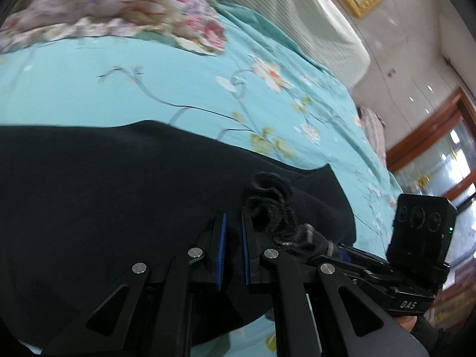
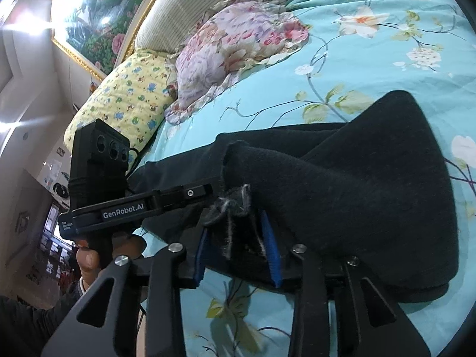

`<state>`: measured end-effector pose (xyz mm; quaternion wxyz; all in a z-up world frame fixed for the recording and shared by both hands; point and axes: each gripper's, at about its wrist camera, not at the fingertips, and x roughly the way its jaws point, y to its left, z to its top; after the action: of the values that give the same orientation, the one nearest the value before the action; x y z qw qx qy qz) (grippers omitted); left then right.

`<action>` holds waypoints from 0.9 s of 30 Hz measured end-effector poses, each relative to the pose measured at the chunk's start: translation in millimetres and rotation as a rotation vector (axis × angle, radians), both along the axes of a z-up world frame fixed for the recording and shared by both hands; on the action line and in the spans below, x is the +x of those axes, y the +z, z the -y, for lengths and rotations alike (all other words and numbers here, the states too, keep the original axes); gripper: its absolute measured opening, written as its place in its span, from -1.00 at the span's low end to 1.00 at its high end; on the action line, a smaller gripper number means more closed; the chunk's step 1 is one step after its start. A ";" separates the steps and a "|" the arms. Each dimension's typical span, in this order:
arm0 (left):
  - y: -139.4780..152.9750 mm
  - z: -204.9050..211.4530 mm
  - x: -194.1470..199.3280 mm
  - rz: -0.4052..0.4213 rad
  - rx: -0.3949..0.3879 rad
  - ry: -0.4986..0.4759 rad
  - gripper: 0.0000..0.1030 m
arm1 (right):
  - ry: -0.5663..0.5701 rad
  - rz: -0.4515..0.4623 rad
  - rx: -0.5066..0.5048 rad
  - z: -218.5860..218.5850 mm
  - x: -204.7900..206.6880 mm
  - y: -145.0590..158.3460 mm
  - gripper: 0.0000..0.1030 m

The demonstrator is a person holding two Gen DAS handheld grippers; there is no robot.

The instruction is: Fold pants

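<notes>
A: Black pants (image 1: 119, 196) on the turquoise bedsheet (image 1: 148, 89); left gripper (image 1: 233, 253) clamps fabric, right gripper (image 2: 238, 250) loosened, hem between pads

B: Lay folded edge flat before letting go

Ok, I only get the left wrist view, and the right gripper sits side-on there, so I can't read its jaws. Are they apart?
Observer: Yes. The right gripper has its blue pads apart, with a frayed bunch of the pants between them.
Operator: Does the cloth lie flat on that side?
Observer: No. A thick fold humps up off the bedsheet, just to the right of that gripper in its own view.
Operator: Is there anything past the floral pillow?
Observer: A yellow patterned pillow lies beside it, by the headboard.
</notes>
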<state>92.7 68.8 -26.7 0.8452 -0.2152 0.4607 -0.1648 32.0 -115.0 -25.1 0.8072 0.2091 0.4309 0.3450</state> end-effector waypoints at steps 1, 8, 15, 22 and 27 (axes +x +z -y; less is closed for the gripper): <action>0.4 -6.0 -4.9 -0.002 -0.002 0.027 -0.85 | 0.008 0.004 -0.003 -2.9 -0.7 1.4 -0.27; 1.4 -37.8 -33.3 -0.010 -0.023 0.153 -0.79 | 0.065 0.031 -0.003 -23.4 -4.1 13.6 -0.26; 8.8 -69.8 -67.0 0.000 -0.023 0.278 -0.69 | 0.115 0.050 -0.008 -44.0 -0.1 22.4 -0.26; 13.6 -106.6 -101.2 0.004 -0.038 0.410 -0.47 | 0.174 0.074 -0.021 -71.4 5.1 31.9 -0.23; 13.6 -132.9 -125.8 0.003 -0.060 0.490 -0.47 | 0.212 0.088 -0.028 -90.0 8.9 36.4 -0.22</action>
<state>-33.1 201.7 -13.1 0.8537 -0.3453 0.3885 0.0310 40.9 -24.9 11.2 0.7872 0.1356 0.4195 0.4311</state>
